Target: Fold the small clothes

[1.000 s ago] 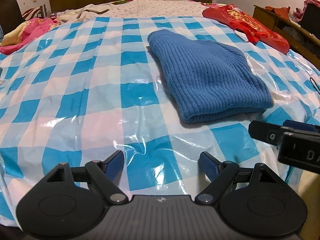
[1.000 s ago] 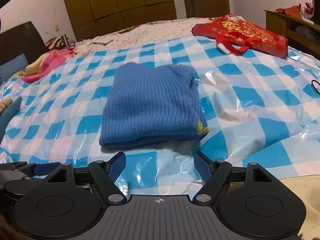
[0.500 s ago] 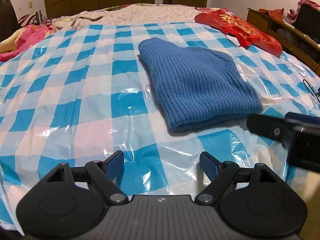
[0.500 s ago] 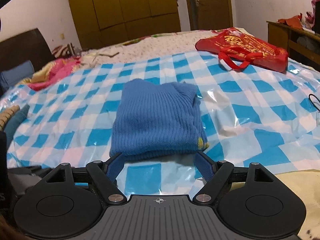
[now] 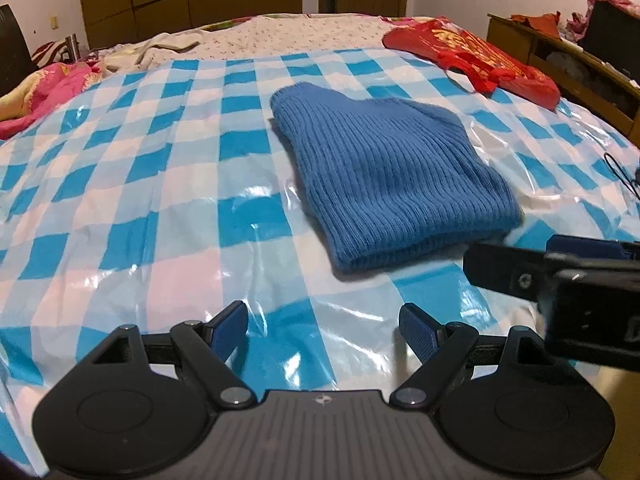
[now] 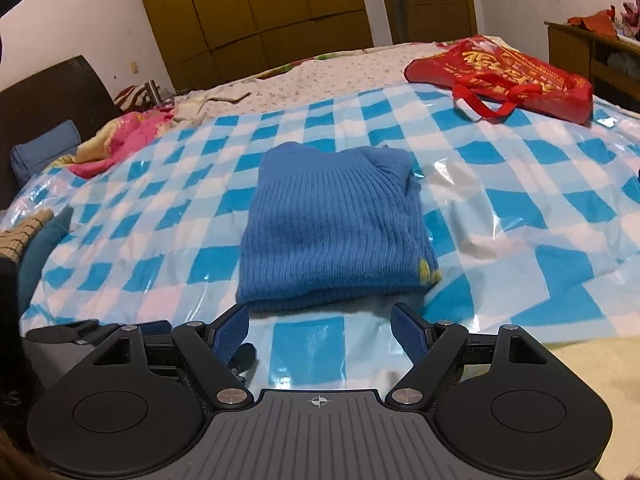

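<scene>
Bedroom with brown wardrobe doors (image 6: 256, 12) at the back; bed covered by a glossy blue-and-white checked plastic sheet (image 5: 132, 184). Folded blue knit sweater (image 5: 392, 184) lying flat mid-sheet, folded edge toward the cameras, a bit of yellow trim (image 6: 426, 270) peeking out at one corner. Left gripper (image 5: 323, 328) low over the near edge of the sheet, jaws spread wide, nothing between them, well short of the sweater. Right gripper (image 6: 320, 330) likewise spread and empty, fingertips just short of the sweater's near edge. Red tote bag (image 6: 504, 76) with handles far back on the right; pink bedding (image 5: 48, 92) bunched at the left.
</scene>
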Demonstrator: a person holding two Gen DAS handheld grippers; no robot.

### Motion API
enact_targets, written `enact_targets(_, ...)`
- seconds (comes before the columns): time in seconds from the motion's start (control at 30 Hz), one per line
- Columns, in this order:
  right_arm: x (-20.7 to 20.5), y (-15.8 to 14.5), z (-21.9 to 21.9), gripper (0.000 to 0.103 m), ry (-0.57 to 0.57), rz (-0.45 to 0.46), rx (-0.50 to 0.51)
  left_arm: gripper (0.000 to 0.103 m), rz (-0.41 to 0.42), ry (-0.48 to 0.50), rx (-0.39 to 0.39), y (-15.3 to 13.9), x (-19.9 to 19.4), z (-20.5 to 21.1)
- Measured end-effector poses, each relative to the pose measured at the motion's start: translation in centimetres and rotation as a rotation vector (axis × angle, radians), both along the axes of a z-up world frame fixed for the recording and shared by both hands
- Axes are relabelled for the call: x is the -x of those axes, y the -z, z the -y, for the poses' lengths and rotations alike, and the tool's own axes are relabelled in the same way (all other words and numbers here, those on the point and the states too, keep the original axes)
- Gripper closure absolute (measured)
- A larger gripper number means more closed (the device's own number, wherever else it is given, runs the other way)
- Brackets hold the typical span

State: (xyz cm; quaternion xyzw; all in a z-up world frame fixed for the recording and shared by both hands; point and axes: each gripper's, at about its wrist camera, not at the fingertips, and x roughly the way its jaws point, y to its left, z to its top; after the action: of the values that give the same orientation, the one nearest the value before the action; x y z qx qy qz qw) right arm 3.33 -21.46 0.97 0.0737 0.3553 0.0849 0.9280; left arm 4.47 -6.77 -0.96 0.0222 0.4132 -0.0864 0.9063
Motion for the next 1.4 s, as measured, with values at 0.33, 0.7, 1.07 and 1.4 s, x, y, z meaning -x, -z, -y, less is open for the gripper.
enact_targets(0.33, -3.3, -1.2, 1.3, 0.023, 0.022, 0.006, -0.021, 0.01, 0.009, -0.026, 0.003, -1.1, -2.9, -0.2)
enact_targets(0.7, -6.2, 0.3, 2.8, 0.023, 0.063, -0.017, -0.06, 0.01, 0.002, -0.024, -0.016, -1.2, -5.4, 0.6)
enact_targets(1.07, -7.7, 0.6, 3.6, 0.023, 0.062, -0.03, -0.069, 0.01, -0.009, -0.018, -0.02, -1.0, -6.6, 1.3)
enact_targets(1.4, -8.8, 1.1, 4.6, 0.023, 0.079, -0.041, -0.074, 0.01, -0.016, -0.008, -0.035, -0.7, -7.4, 2.0)
